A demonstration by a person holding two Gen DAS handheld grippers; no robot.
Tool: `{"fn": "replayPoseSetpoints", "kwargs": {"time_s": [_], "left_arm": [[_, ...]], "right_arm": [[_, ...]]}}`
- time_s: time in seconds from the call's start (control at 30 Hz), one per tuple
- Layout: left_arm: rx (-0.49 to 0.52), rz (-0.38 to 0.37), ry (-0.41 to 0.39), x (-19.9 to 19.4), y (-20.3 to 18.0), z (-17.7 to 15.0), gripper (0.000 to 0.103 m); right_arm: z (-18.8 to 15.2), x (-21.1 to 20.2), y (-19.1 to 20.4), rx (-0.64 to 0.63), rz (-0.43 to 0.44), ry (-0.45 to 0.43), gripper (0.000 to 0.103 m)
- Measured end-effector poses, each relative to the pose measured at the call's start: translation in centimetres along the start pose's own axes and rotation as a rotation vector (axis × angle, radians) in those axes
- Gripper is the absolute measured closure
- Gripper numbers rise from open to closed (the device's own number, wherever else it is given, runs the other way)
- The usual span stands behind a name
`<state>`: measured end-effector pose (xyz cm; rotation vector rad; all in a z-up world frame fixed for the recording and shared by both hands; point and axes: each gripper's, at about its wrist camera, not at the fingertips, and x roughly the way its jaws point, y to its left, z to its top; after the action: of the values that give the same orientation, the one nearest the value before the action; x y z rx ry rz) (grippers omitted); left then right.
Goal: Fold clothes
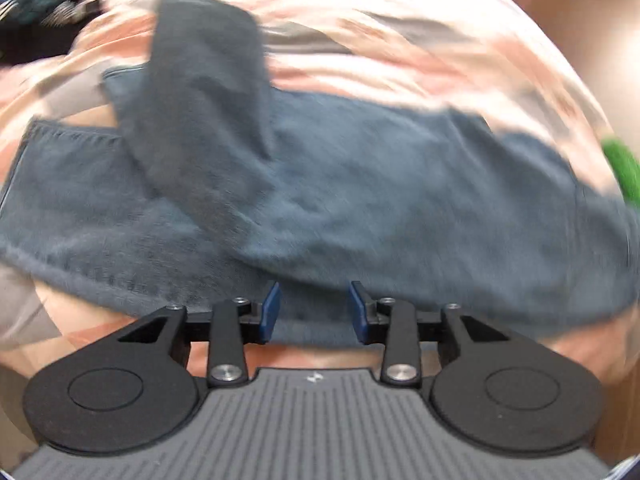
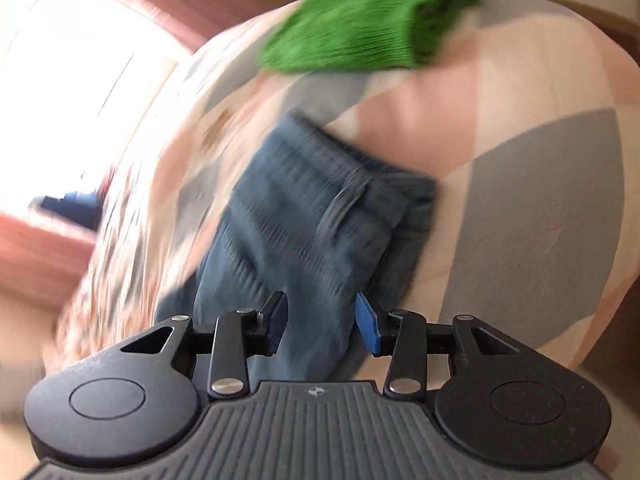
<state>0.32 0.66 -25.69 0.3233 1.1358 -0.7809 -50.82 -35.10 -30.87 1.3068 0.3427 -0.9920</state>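
- Lying crosswise on the patterned bedspread [image 1: 420, 44] is a blue-grey garment [image 1: 360, 184], probably sweatpants, with one darker length thrown up over the rest near its left end; both views are motion-blurred, so seams and hems are hard to read.
- At the far left of the bed sits a dark patterned heap [image 1: 36, 12], too smeared to identify.
- Left gripper [image 1: 316, 312]: jaws parted to a moderate gap, blue pads on either side of the garment's near edge. Nothing is pinched between them. Whether the pads [image 1: 271, 312] brush the cloth cannot be told.
- Right gripper [image 2: 322, 326]: jaws likewise released at a similar gap, poised over the ribbed waistband end of the same garment [image 2: 320, 216]. It grasps nothing; contact with the fabric is uncertain.
- A green knitted item [image 2: 368, 28] lies further up the bed, well apart from the blue-grey piece and to its right.
- Judgement on the step in hand: both claws appear to be setting up a fresh grasp on the near edge. To do it well, each should close on a single layer edge near a corner, the two lifting together and level so that the fold lands square.
- The stray darker length ought to be laid flat first, or the fold will bunch.
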Motion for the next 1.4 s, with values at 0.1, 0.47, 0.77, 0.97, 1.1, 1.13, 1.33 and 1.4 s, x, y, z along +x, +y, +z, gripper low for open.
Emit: {"fn": "replayPoseSetpoints", "kwargs": {"time_s": [0.1,0.47,0.77,0.97,1.1,1.13,1.33,1.4], "left_arm": [[-0.023,0.036,-0.056,-0.4,1.0,1.7,0.051],[-0.387,0.084,-0.169,3.5,10.9,10.8,0.047],[-0.684,0.047,-0.203,9.8,21.0,11.8,0.087],[-0.628,0.029,-0.211,12.2,21.0,12.6,0.091],[-0.591,-0.016,-0.329,7.0,20.7,12.3,0.103],[-0.604,-0.033,-0.38,4.6,20.9,11.8,0.103],[-0.67,0.052,-0.488,-4.6,24.0,4.2,0.102],[-0.74,0.097,-0.405,-3.1,25.6,0.7,0.102]], "right_arm": [[0.6,0.8,-0.8,0.053,-0.001,-0.009,0.06],[0.3,3.2,-2.6,0.242,0.035,-0.022,0.059],[-0.2,3.6,-2.4,0.246,0.006,-0.046,0.059],[-0.6,3.8,-2.2,0.252,-0.014,-0.069,0.057],[0.2,3.2,-0.9,0.179,-0.057,-0.069,0.083],[0.5,2.7,-0.5,0.155,-0.057,-0.076,0.085],[1.7,0.5,0.9,0.063,-0.044,-0.07,0.09],[1.6,0.8,0.4,0.063,-0.071,-0.056,0.089]]}}
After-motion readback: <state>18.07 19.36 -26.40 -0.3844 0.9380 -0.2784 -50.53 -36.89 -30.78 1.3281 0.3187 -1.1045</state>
